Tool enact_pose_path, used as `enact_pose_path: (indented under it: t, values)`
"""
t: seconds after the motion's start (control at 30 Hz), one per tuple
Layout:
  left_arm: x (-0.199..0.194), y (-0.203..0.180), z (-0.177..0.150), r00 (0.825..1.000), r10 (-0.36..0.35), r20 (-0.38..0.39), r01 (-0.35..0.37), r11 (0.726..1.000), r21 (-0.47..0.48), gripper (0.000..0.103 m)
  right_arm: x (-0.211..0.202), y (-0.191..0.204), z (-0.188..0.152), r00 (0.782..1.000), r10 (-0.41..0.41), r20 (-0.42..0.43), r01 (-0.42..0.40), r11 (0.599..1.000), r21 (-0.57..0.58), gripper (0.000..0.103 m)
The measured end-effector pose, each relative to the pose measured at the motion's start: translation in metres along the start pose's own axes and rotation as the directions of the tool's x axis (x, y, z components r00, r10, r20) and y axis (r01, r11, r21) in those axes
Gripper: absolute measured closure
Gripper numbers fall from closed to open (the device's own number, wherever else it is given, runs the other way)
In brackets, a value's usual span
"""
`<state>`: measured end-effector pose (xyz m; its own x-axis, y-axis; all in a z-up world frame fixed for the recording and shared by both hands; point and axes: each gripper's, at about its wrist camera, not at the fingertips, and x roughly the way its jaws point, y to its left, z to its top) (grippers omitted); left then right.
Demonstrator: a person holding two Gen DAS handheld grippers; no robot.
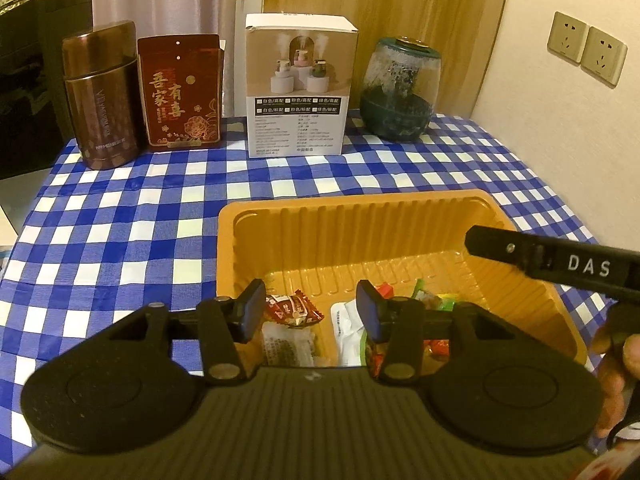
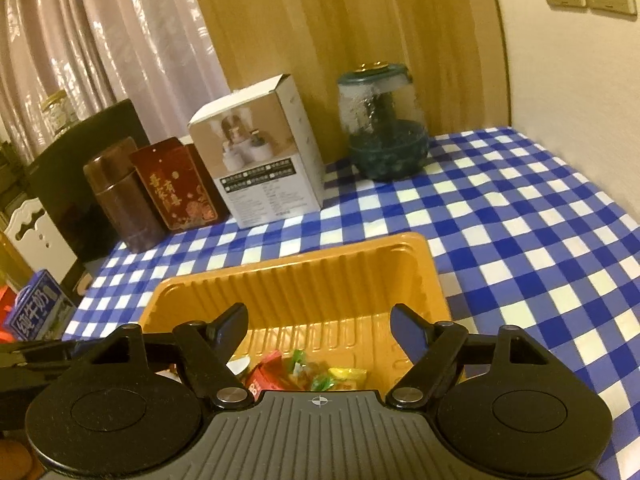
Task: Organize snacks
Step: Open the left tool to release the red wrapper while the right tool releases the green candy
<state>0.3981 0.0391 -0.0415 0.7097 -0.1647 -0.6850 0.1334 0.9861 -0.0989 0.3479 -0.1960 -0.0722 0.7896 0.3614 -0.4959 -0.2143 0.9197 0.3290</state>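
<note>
Both my grippers hover over the orange tray point(image 1: 360, 216) on the blue checked cloth point(image 1: 120, 220). From the left wrist, my left gripper point(image 1: 310, 312) stands partly spread above the wrapped snacks point(image 1: 292, 310), pinching nothing. From the right wrist, my right gripper point(image 2: 318, 322) gapes wide and empty over the snacks point(image 2: 316, 374) heaped at the tray's near end.

right gripper point(image 2: 318, 326) gapes empty above snacks point(image 2: 320, 374) in orange tray point(image 2: 304, 276).
</note>
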Motion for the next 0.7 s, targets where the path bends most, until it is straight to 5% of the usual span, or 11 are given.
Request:
enact_pose_path:
  t: [0.27,0.7]
  values:
    - [0.0008,0.0003,-0.0007,1.0,0.006,0.002,-0.006,1.0,0.0,0.047,-0.0021,-0.0033,0.0005,1.0,-0.014,0.002,0.014,1.0,0.006,0.025]
    - [-0.0053,0.0047,-0.0025,0.999,0.026,0.037,-0.025,1.0,-0.011,0.008,-0.0049,-0.0065,-0.0001,0.999,-0.042,-0.006,0.042,0.999,0.005,0.025]
